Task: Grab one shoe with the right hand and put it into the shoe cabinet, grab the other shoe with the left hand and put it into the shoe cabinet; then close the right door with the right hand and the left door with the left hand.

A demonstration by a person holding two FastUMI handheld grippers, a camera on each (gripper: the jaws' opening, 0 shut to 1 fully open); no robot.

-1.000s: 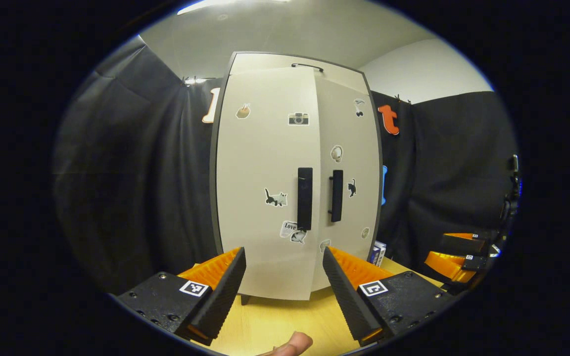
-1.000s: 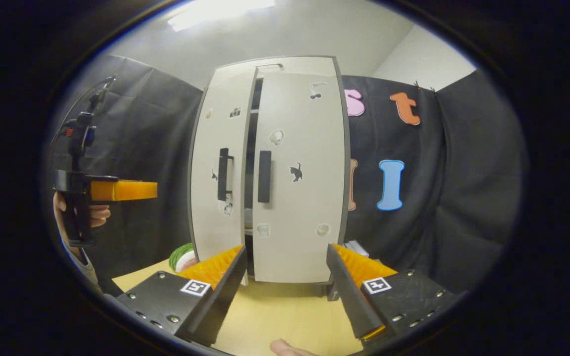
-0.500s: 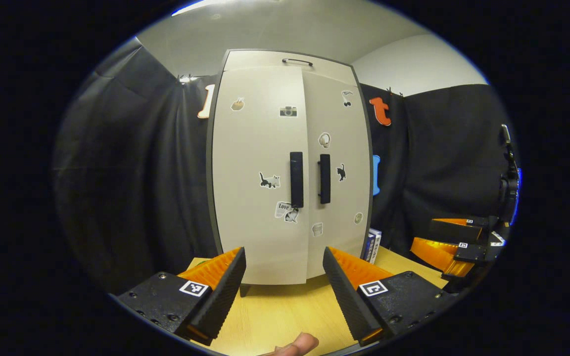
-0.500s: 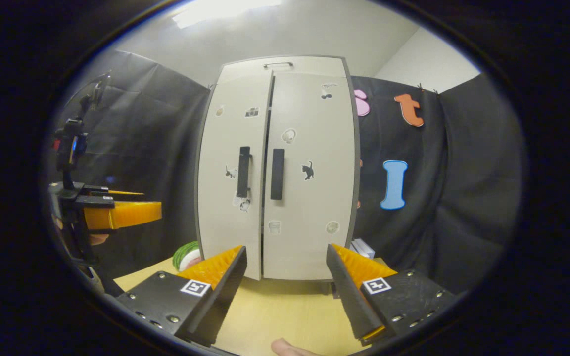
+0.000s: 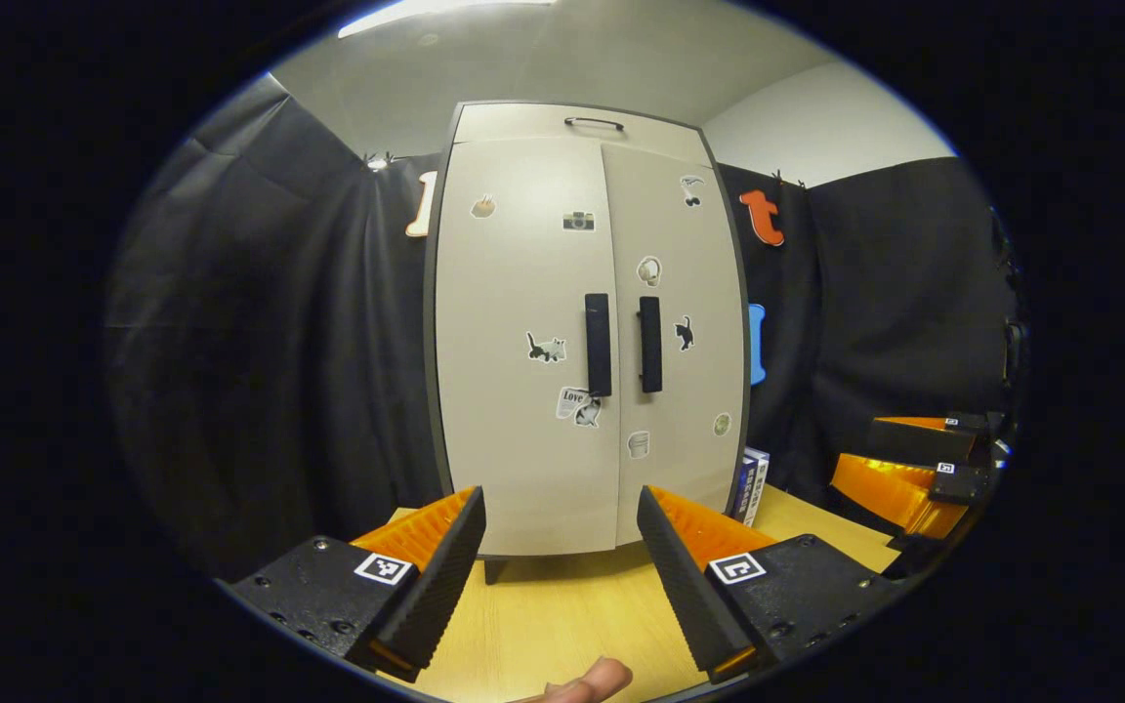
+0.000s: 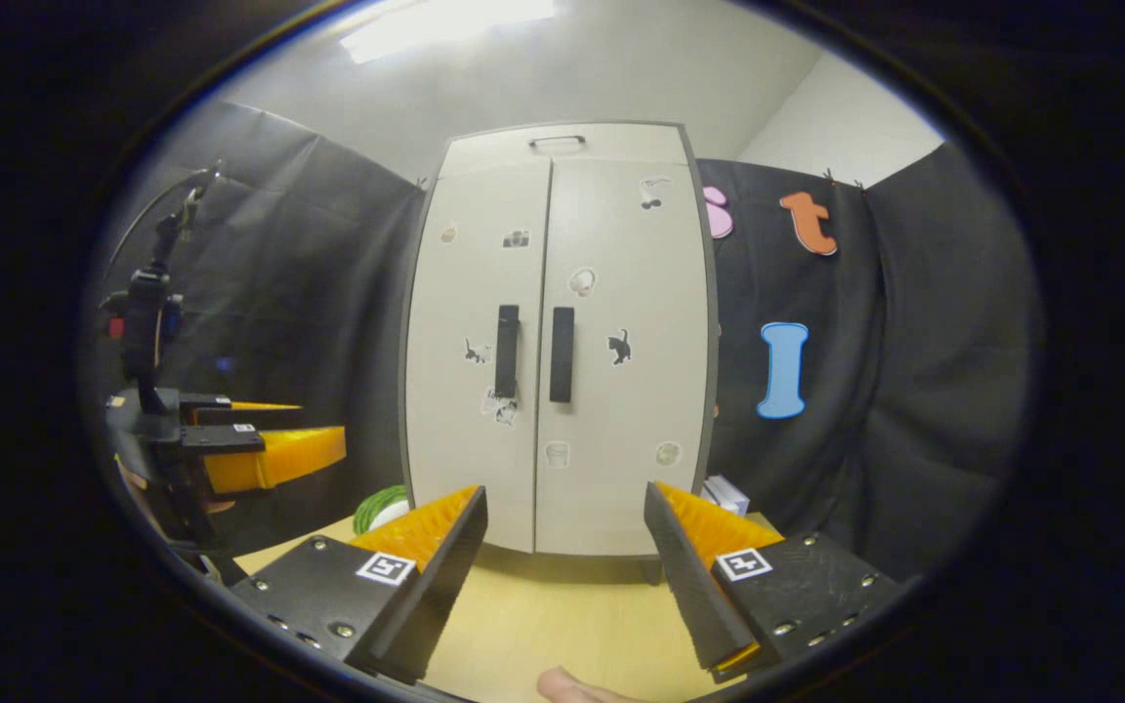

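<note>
The pale shoe cabinet (image 5: 587, 332) (image 6: 562, 332) stands on the wooden table with both doors flush and its two black handles (image 5: 599, 344) (image 6: 562, 353) side by side. No shoe is visible outside it. My left gripper (image 5: 561, 571) is open, empty, a short way back from the cabinet front. My right gripper (image 6: 564, 576) is also open and empty, facing the doors from a similar distance. The right gripper (image 5: 904, 469) appears at the right edge of the left gripper view; the left gripper (image 6: 250, 444) appears at the left edge of the right gripper view.
The light wooden table (image 5: 572, 615) (image 6: 562, 615) stretches in front of the cabinet. A small blue and white box (image 5: 750, 483) (image 6: 724, 491) stands by the cabinet's right foot. A green and white object (image 6: 377, 506) lies left of the cabinet. Black cloth surrounds the booth.
The left door swung from slightly ajar to fully closed, flush with the right door. Both grippers drew back from the cabinet and remain open.
</note>
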